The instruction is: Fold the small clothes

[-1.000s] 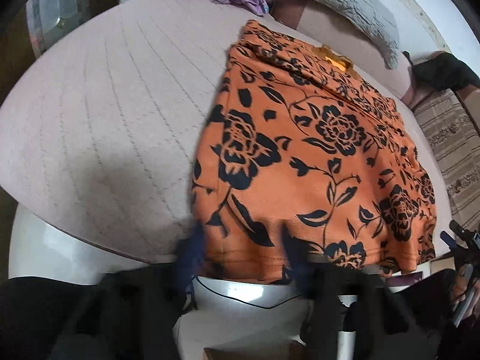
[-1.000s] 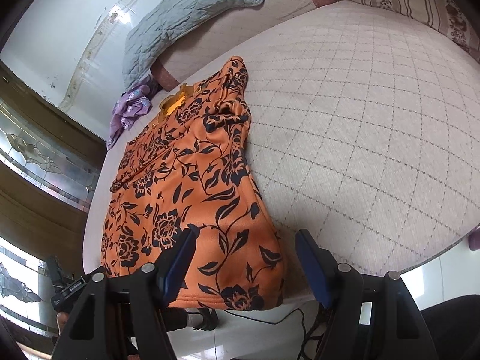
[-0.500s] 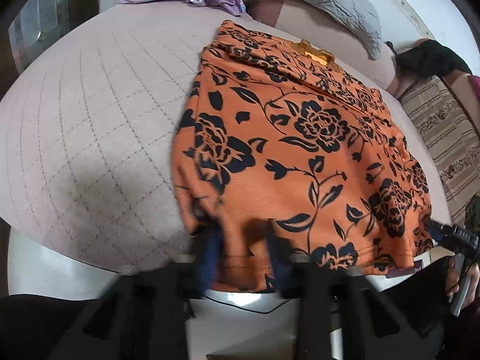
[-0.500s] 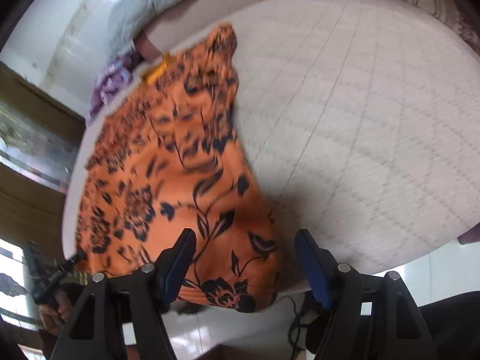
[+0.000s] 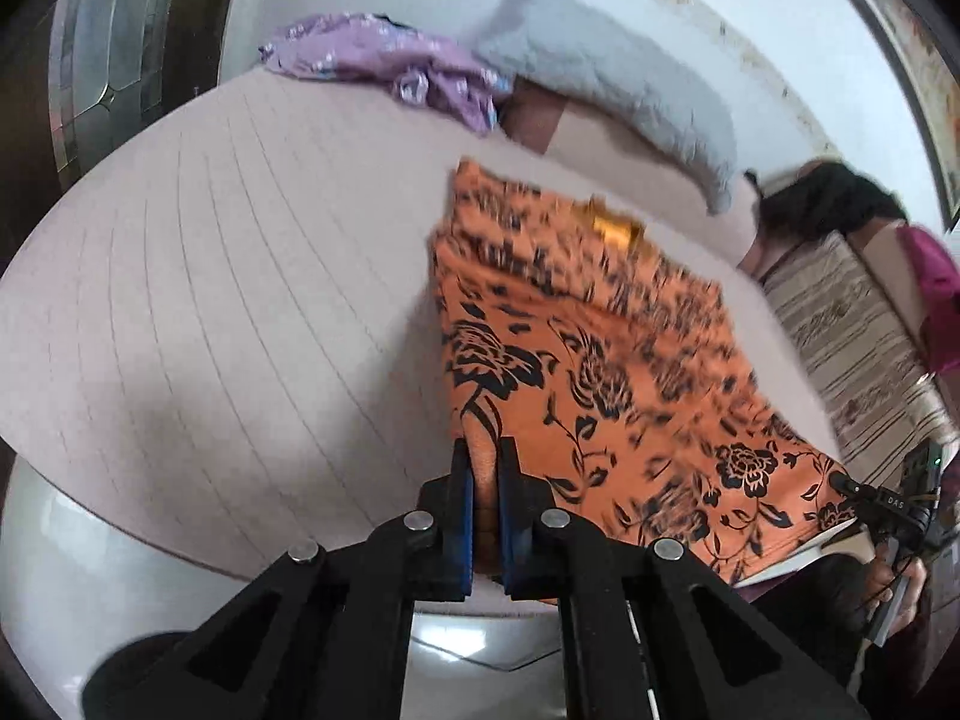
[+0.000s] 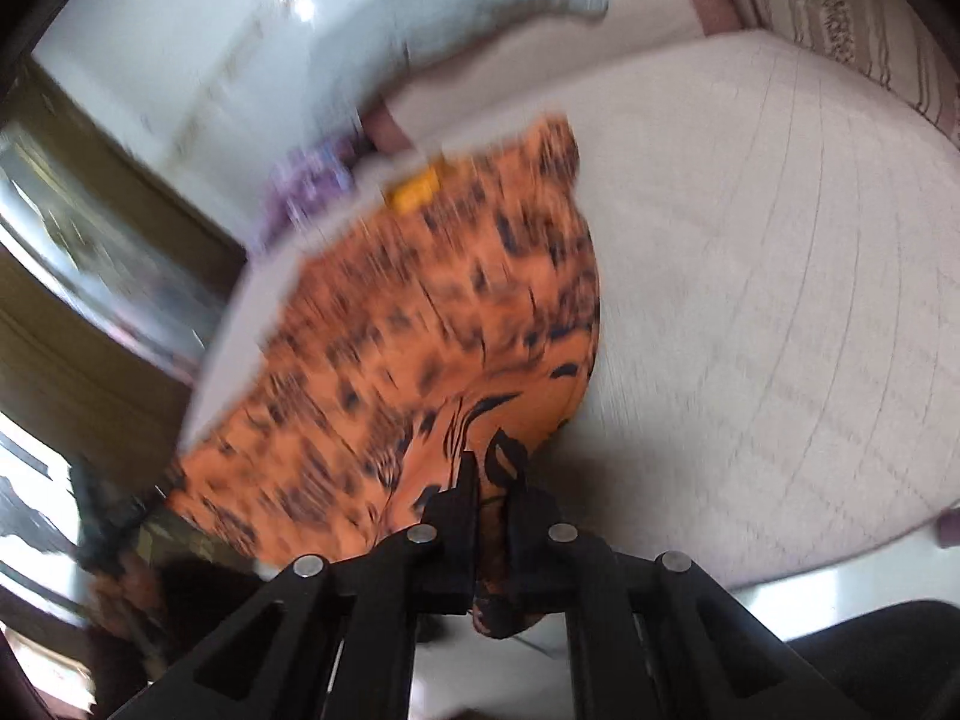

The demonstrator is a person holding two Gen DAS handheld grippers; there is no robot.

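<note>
Lots of bare quilted bed cover from 9 to 12 o'clock of the left gripper, nothing lying there. The orange floral garment fills 12 to 3. Further off at 12, a purple cloth heap and grey pillow block the far edge. Right gripper's view is blurry, but from 1 to 3 it's open cover.

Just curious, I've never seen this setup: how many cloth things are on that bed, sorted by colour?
Orange floral garment: 1
Purple garment: 1
Grey pillow: 1
Dark item, too blurred to identify: 1
Total: 4
</note>
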